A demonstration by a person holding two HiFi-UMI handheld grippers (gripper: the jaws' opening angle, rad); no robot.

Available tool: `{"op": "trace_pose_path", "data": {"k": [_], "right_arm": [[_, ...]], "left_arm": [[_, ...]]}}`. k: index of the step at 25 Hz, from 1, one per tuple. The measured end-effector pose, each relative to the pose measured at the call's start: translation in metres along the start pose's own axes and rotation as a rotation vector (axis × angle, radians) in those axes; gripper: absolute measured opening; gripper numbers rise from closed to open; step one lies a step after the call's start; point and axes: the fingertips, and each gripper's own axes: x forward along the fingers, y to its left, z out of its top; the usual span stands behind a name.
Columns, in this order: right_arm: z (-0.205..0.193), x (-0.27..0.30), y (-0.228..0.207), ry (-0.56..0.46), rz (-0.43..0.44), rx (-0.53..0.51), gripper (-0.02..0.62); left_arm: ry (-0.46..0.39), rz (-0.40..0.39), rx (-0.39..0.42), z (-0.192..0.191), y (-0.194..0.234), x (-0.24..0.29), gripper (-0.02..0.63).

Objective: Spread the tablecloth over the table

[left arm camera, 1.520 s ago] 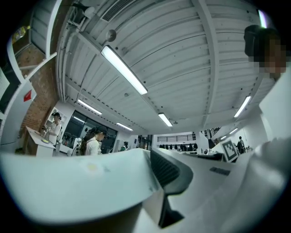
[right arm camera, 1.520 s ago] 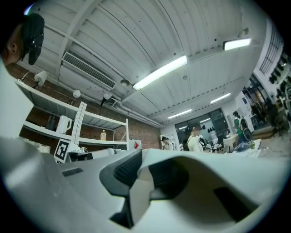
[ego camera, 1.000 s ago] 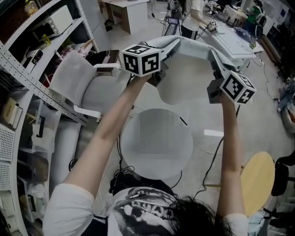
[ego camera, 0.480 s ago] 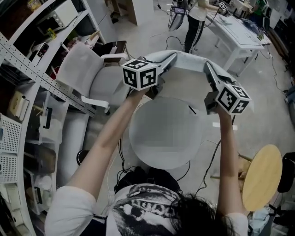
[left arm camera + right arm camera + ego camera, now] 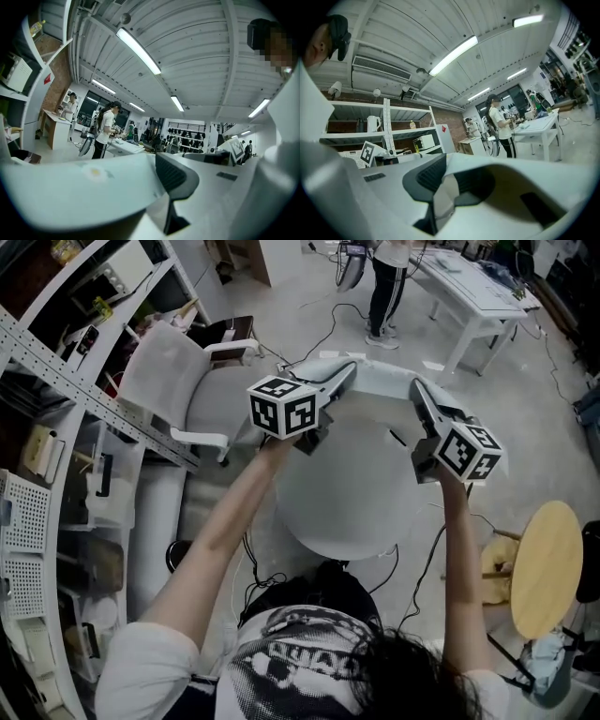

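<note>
A pale grey tablecloth (image 5: 380,379) hangs stretched between my two grippers, over the far side of a small round white table (image 5: 347,502). My left gripper (image 5: 345,371) is shut on the cloth's left edge, and my right gripper (image 5: 416,390) is shut on its right edge. In the left gripper view the cloth (image 5: 79,187) fills the lower left, pinched against the dark ribbed pad (image 5: 176,174). The right gripper view shows the cloth (image 5: 520,183) folded round that gripper's dark pad (image 5: 427,180). Both grippers point level, away from me.
A white armchair (image 5: 178,381) stands left of the table, with metal shelving (image 5: 56,362) beyond it. A round wooden stool (image 5: 542,568) sits at the right. A person (image 5: 386,277) stands by a long white table (image 5: 478,292) further off. Cables lie on the floor.
Both grippers have come down with the cloth held taut between them, and now hang low over the round table's far side. Neither grip has changed.
</note>
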Motion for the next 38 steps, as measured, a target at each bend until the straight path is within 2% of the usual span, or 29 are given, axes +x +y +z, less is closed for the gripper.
{"op": "trace_pose_path", "data": {"k": [10,19,29,38], "right_arm": [[-0.070,-0.065,0.072,0.004,-0.075,0.083,0.043],[-0.138,-0.122,0.113,0.013,-0.135,0.205,0.031],[-0.217,-0.171,0.138,0.047,-0.189,0.364,0.031],[-0.295,-0.203,0.153,0.123,-0.234,0.504,0.032]], "left_arm": [[0.048,-0.035,-0.058,-0.057,-0.040,-0.091,0.066],[0.062,-0.048,-0.201,-0.119,-0.076,-0.157,0.061],[0.100,-0.041,-0.337,-0.187,-0.102,-0.208,0.051],[0.158,-0.009,-0.511,-0.264,-0.111,-0.250,0.041]]}}
